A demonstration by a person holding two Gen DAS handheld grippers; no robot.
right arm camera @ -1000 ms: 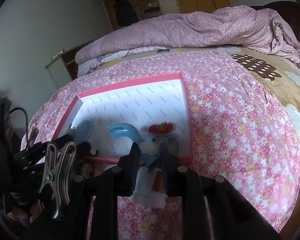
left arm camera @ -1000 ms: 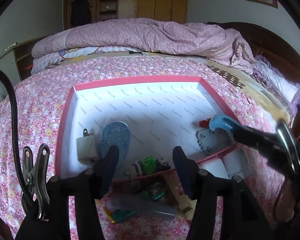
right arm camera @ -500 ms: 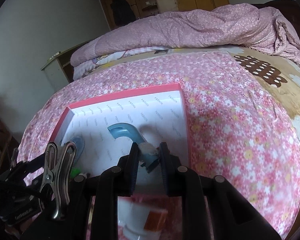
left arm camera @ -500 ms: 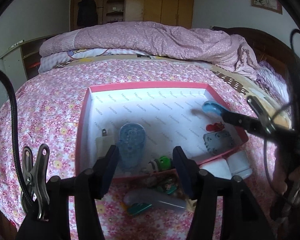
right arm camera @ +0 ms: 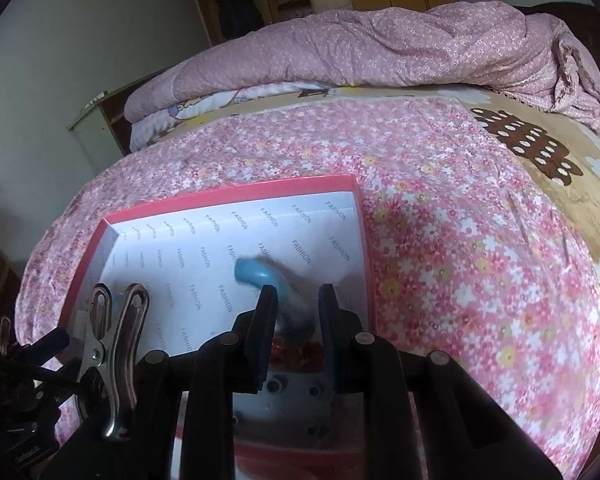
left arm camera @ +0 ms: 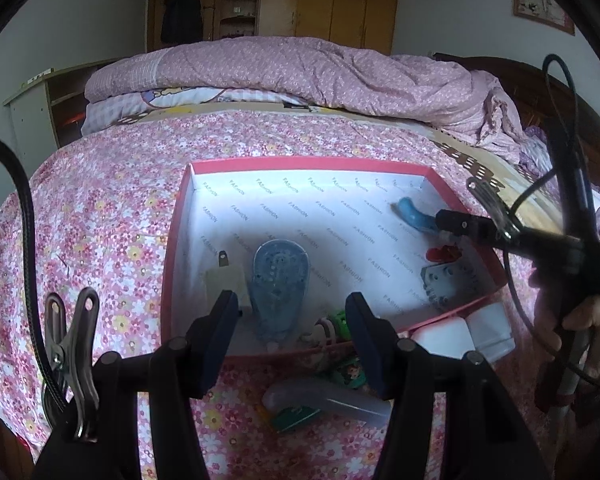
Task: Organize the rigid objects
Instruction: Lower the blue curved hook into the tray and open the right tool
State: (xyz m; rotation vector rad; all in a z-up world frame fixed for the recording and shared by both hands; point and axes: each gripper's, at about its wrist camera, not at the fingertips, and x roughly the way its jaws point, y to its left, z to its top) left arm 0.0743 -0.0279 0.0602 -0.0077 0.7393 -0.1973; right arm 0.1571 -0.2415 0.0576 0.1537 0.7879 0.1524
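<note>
A pink-rimmed box (left arm camera: pixel 178 216) with a white printed lining lies on the bed. In it are a blue oval dispenser (left arm camera: pixel 279 280), a white plug (left arm camera: pixel 225 280), a green toy (left arm camera: pixel 336 322), a grey plate (left arm camera: pixel 446 280) and a red piece (left arm camera: pixel 443 254). My right gripper (right arm camera: pixel 298 300) is shut on a blue curved piece (right arm camera: pixel 256 272) and holds it over the box's far right part; it also shows in the left wrist view (left arm camera: pixel 414 216). My left gripper (left arm camera: pixel 290 328) is open and empty over the box's near edge.
On the flowered bedspread in front of the box lie white containers (left arm camera: pixel 472 330), a clear tube (left arm camera: pixel 328 400) and small colourful items (left arm camera: pixel 296 416). A folded pink quilt (left arm camera: pixel 300 72) lies at the far end. A wardrobe and a side cabinet stand behind.
My right gripper has carried the blue curved piece forward, deeper over the box toward its far right corner. My left gripper has pulled back and risen a little, still open.
</note>
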